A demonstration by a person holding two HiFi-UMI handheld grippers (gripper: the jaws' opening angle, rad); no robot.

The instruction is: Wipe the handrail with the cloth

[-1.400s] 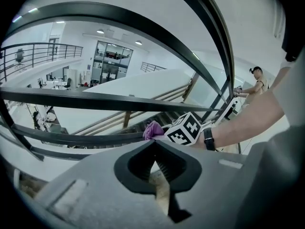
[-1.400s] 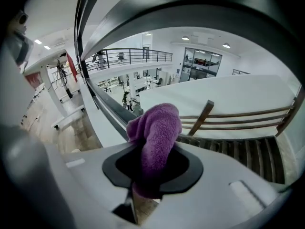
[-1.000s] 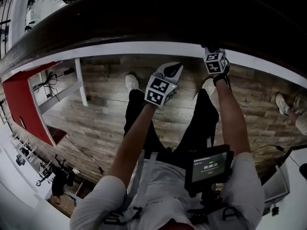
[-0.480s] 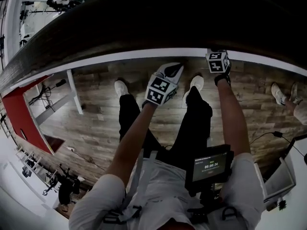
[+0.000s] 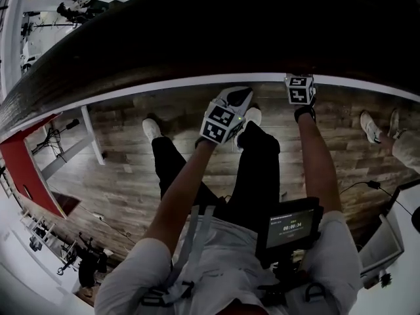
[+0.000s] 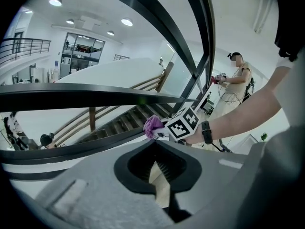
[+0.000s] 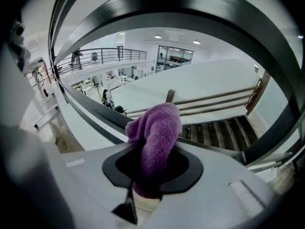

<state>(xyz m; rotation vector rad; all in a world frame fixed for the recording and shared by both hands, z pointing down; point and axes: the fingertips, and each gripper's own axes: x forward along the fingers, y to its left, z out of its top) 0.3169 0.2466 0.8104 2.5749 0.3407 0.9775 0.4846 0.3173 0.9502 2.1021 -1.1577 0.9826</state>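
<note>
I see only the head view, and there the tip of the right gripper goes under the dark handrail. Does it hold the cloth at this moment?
Observer: Yes. Its own view shows the right gripper shut on a purple cloth, which sticks out past the jaws.
Operator: And the left gripper, does it carry something?
Observer: No. In its own view the left gripper has its jaws together, with nothing between them.
</note>
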